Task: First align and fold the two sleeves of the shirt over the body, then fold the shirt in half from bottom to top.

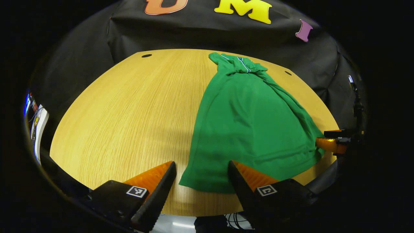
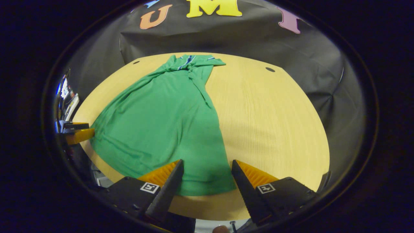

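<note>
- Shirt (image 1: 249, 129) lies flat on the table (image 1: 129, 113), sleeves already folded over the body, hem nearest.
- Left gripper (image 1: 202, 176) and right gripper (image 2: 207, 174) hover spread at the hem corners.
- Next, I judge: pinch both corners, carry the hem up to the collar (image 2: 189, 61).

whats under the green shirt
The green shirt lies flat on the wooden table, whose bare top shows around it. Whatever sits beneath the cloth is covered; nothing bulges through.
</note>
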The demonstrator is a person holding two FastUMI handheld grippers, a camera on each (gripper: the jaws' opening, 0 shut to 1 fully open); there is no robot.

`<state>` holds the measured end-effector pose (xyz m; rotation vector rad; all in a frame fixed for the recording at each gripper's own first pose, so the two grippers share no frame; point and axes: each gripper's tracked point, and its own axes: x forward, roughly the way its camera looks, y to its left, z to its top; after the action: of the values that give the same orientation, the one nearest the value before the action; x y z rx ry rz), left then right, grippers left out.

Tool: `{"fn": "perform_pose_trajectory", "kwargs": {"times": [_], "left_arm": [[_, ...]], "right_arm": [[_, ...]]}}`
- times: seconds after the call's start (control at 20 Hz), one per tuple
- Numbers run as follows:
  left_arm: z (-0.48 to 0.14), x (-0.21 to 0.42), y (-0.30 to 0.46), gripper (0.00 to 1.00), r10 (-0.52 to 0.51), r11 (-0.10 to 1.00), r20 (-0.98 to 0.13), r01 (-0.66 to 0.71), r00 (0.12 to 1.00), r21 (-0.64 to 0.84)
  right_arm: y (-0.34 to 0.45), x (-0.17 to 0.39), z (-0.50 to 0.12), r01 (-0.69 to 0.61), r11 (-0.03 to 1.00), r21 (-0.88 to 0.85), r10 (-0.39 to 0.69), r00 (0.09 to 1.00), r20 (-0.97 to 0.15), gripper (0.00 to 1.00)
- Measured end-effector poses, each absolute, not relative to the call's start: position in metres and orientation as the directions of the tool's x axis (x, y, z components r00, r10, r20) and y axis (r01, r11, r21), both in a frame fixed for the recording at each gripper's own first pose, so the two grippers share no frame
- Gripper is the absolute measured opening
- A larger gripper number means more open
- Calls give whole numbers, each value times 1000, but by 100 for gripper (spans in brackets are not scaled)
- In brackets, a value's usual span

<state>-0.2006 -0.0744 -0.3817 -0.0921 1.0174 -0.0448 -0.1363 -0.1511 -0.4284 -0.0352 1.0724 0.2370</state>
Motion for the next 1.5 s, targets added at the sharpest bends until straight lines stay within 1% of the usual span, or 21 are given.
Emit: {"fn": "perform_pose_trajectory", "kwargs": {"times": [0.05, 0.1, 0.15, 0.2, 0.25, 0.3, 0.35, 0.4, 0.45, 0.6, 0.8, 0.95, 1.15, 1.35, 1.5], "left_arm": [[-383, -200, -72, 100, -64, 997, -851, -11, 522, -81], [-384, -201, -67, 100, -42, 998, -853, -24, 521, -63], [-383, -199, -63, 99, -31, 997, -850, -40, 526, -61], [-381, -199, -60, 84, -24, 997, -848, -54, 529, -63], [-381, -198, -54, 75, -7, 996, -849, -72, 529, -54], [-381, -197, -52, 34, -12, 995, -847, -81, 531, -65], [-381, -196, -56, 31, -26, 994, -847, -75, 531, -77], [-382, -194, -58, 7, -30, 996, -849, -60, 527, -73], [-382, -193, -60, 6, -41, 996, -849, -51, 526, -79], [-367, -184, -60, 6, -70, 992, -842, -52, 535, -116], [-337, -152, -59, 6, -107, 987, -798, -36, 593, -159], [-323, -133, -58, 6, -122, 983, -777, -32, 618, -179], [-290, -92, -66, 5, -148, 978, -721, -8, 677, -208], [-264, -41, -76, 5, -182, 974, -671, 39, 719, -223], [-248, -3, -77, 5, -185, 973, -641, 46, 745, -226]], "right_arm": [[-151, -136, -430, -196, 976, 94, 175, 451, -875, 84], [-152, -132, -428, -202, 976, 85, 170, 453, -875, 79], [-151, -131, -427, -197, 976, 98, 178, 449, -875, 63], [-150, -131, -428, -192, 977, 95, 173, 443, -879, 46], [-151, -129, -428, -190, 977, 92, 170, 450, -877, 27], [-150, -127, -428, -196, 978, 77, 158, 445, -882, 17], [-148, -125, -427, -205, 977, 62, 150, 445, -883, 5], [-147, -125, -428, -208, 977, 54, 143, 440, -886, 5], [-145, -126, -423, -211, 975, 62, 151, 433, -889, 0], [-143, -120, -419, -199, 977, 74, 156, 436, -886, 0], [-143, -96, -392, -174, 980, 98, 173, 487, -856, 0], [-141, -76, -370, -165, 981, 105, 178, 531, -829, 0], [-132, -42, -338, -162, 980, 117, 191, 591, -783, 0], [-125, 4, -309, -168, 980, 109, 193, 648, -737, 0], [-122, 37, -295, -163, 980, 112, 194, 680, -707, 0]]}}
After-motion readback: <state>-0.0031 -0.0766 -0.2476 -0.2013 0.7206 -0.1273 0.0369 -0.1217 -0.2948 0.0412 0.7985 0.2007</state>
